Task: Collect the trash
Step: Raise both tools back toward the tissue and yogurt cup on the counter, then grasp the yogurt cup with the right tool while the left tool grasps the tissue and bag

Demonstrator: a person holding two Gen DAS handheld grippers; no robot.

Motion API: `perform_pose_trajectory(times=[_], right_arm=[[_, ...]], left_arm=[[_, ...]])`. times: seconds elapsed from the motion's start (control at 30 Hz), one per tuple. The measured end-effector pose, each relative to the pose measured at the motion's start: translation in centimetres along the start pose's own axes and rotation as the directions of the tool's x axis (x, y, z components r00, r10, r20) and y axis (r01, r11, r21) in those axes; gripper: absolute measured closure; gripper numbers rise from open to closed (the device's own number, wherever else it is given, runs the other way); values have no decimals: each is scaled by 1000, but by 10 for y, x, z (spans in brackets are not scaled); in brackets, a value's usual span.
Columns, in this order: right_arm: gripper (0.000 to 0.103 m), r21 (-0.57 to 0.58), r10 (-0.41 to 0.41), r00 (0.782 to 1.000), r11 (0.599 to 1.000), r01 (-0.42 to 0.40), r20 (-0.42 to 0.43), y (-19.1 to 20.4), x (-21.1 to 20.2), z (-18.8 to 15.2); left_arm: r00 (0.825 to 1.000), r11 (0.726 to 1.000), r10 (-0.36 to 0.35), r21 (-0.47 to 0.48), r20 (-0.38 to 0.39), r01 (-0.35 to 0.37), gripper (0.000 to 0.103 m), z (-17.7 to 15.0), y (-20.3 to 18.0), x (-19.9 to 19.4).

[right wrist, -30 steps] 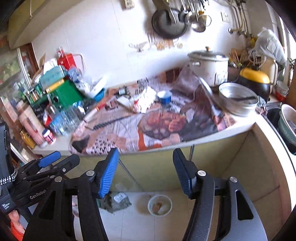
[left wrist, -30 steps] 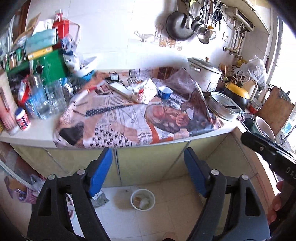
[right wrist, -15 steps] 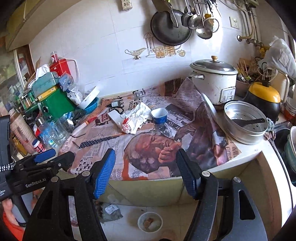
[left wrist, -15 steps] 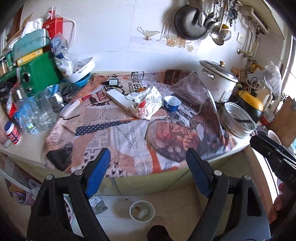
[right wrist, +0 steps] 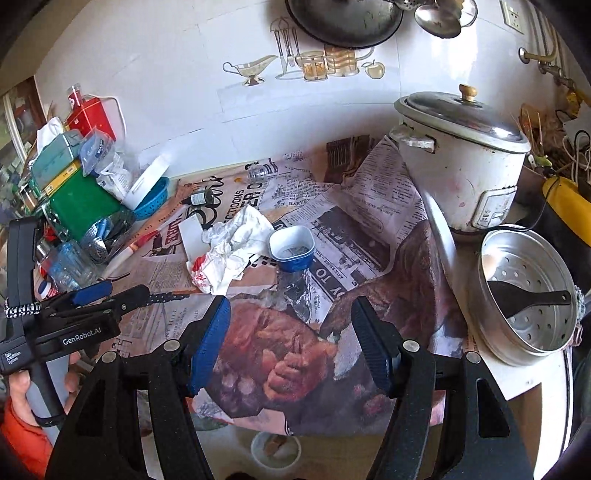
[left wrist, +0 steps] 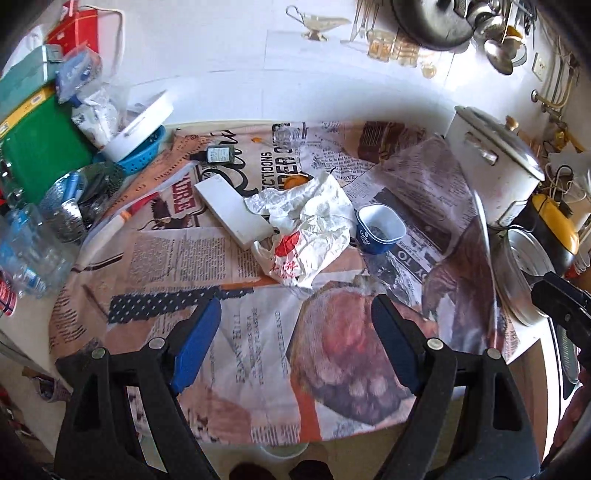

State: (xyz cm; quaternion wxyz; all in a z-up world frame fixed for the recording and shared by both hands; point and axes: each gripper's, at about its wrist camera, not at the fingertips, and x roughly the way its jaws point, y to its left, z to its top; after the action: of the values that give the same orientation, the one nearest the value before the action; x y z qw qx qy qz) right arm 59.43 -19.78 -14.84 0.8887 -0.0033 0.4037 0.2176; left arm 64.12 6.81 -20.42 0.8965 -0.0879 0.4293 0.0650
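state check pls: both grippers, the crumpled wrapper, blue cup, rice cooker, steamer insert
left gripper: open, empty, above the newspaper
right gripper: open, empty
crumpled wrapper: loose on the newspaper, not grasped
blue cup: upright, beside the wrapper
rice cooker: lid on
steamer insert: uncovered, black spatula inside

A home kitchen: rice cooker [right wrist: 461, 162], hanging pan [right wrist: 343, 18], newspaper-covered counter [left wrist: 258, 332].

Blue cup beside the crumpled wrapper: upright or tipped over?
Upright. The blue cup stands on the newspaper with its white-rimmed mouth facing up in both wrist views.
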Motion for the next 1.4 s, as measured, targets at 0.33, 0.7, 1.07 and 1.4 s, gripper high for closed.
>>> perform_pose_trajectory(times=[0.33,0.7,1.07,1.4], right_arm=[[38,62,27,993,998,-19,-118,-13,84,29],[32,73,15,978,997,0,-206,-7,170,54],[31,25,21,956,1000,-15,-292,-3,224,61],[36,14,10,954,1000,-6,-300,-5,228,52]], left_arm=[[991,995,-45,81,-123,55,20,34,2,103],[974,972,-126,174,-186,159,46,35,4,145],[970,973,-172,126,-173,195,82,38,18,135],[980,983,-145,94,-140,159,90,36,25,109]])
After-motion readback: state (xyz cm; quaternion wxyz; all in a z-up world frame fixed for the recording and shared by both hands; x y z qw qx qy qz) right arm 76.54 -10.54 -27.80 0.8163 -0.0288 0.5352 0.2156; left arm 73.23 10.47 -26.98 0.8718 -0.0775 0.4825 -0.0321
